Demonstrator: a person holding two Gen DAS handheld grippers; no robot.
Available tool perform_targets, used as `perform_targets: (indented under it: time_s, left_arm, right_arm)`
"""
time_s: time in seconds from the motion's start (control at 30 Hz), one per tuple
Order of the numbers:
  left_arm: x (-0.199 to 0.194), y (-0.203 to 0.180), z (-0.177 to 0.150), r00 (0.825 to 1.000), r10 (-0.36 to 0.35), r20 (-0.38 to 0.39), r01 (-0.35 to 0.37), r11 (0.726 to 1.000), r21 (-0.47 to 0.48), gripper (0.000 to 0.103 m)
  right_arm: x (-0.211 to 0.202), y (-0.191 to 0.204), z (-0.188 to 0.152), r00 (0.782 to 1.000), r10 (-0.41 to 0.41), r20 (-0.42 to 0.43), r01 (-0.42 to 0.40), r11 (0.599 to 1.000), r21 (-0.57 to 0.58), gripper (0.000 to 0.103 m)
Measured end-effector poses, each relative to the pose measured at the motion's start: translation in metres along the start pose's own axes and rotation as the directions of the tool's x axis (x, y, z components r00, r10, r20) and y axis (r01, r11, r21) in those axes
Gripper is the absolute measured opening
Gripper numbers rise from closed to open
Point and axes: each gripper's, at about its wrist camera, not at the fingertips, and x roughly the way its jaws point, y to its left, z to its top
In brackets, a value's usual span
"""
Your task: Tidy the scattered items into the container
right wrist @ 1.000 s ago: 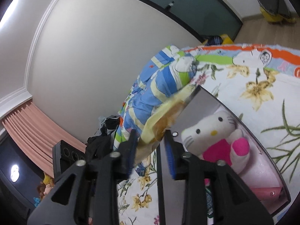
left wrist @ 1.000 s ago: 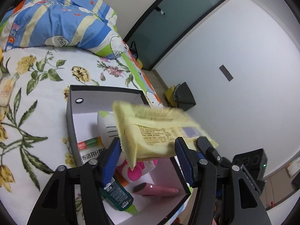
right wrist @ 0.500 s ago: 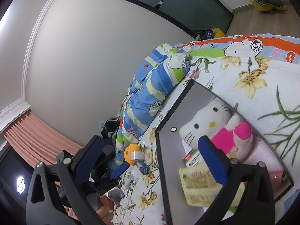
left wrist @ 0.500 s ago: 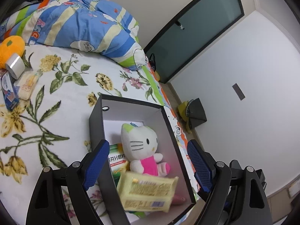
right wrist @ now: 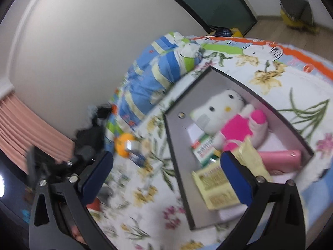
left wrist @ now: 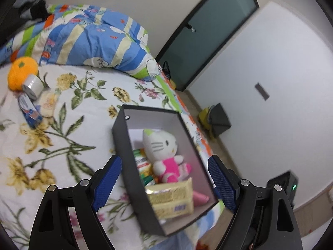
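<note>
Both your left tool (left wrist: 164,179) and right tool (right wrist: 166,177) gape wide, empty. The yellow packet (left wrist: 170,200) lies in the box (left wrist: 124,152). Risk: clipping the box wall when reaching for the orange ball (left wrist: 21,71).

The bed (left wrist: 68,129) is covered by a white sheet printed with yellow flowers and green leaves, and a rumpled blue, green and cream striped quilt (left wrist: 87,39) is heaped along its far edge. A dark open box (left wrist: 124,158) (white inside) sits on the sheet near the bed's right edge. Well apart from it, at the far left, an orange plush ball (left wrist: 21,70), a roll of tape (left wrist: 32,85), a small pale packet (left wrist: 49,102) and a blue packet (left wrist: 29,112) lie clustered together on the sheet.
</note>
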Motion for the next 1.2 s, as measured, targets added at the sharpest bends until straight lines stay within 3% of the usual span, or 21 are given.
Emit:
perform_targets:
  time_s: [0.23,0.37,0.5,0.7,0.87,1.2]
  left_arm:
    - [-0.033,-0.023,-0.03,0.996,0.087,0.012,-0.088,0.983,0.163,0.086]
    - [-0.053,-0.036,-0.05,0.984,0.173,0.046,-0.179,0.948,0.263,0.094]
    - [-0.074,-0.047,-0.072,0.967,0.23,0.109,-0.253,0.908,0.335,0.094]
    - [-0.093,-0.051,-0.093,0.97,0.221,0.106,-0.244,0.91,0.334,0.094]
    - [-0.104,-0.059,-0.111,0.956,0.264,0.126,-0.291,0.89,0.35,0.094]
    - [-0.099,-0.075,-0.126,0.958,0.264,0.116,-0.288,0.897,0.336,0.095]
  right_arm:
    - [-0.024,0.024,-0.029,0.988,-0.155,-0.016,0.152,0.982,-0.109,0.103]
    - [-0.043,0.031,-0.043,0.972,-0.233,0.017,0.234,0.963,-0.133,0.103]
    - [-0.06,0.046,-0.052,0.959,-0.282,0.034,0.284,0.943,-0.176,0.103]
    - [-0.092,0.067,-0.072,0.942,-0.321,0.101,0.336,0.913,-0.232,0.103]
    - [-0.113,0.065,-0.091,0.927,-0.353,0.128,0.374,0.898,-0.232,0.103]
    - [-0.128,0.05,-0.095,0.927,-0.348,0.142,0.372,0.904,-0.21,0.103]
